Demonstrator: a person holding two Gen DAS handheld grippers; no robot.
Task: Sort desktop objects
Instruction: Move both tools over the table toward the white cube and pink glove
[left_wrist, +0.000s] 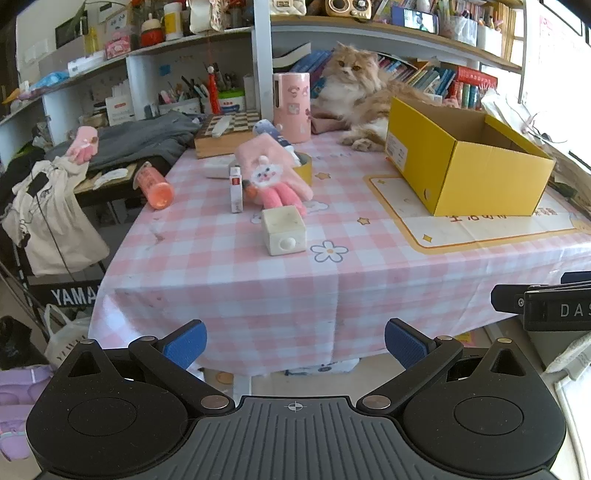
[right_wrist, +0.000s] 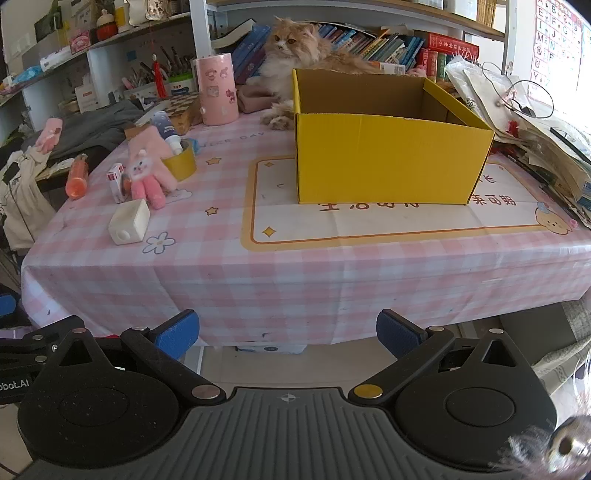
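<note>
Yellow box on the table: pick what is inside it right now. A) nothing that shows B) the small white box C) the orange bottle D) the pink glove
A: the right wrist view looks into the open yellow box and shows only bare cardboard walls, while the pink glove, orange bottle and small white box lie on the tablecloth to its left.
</note>
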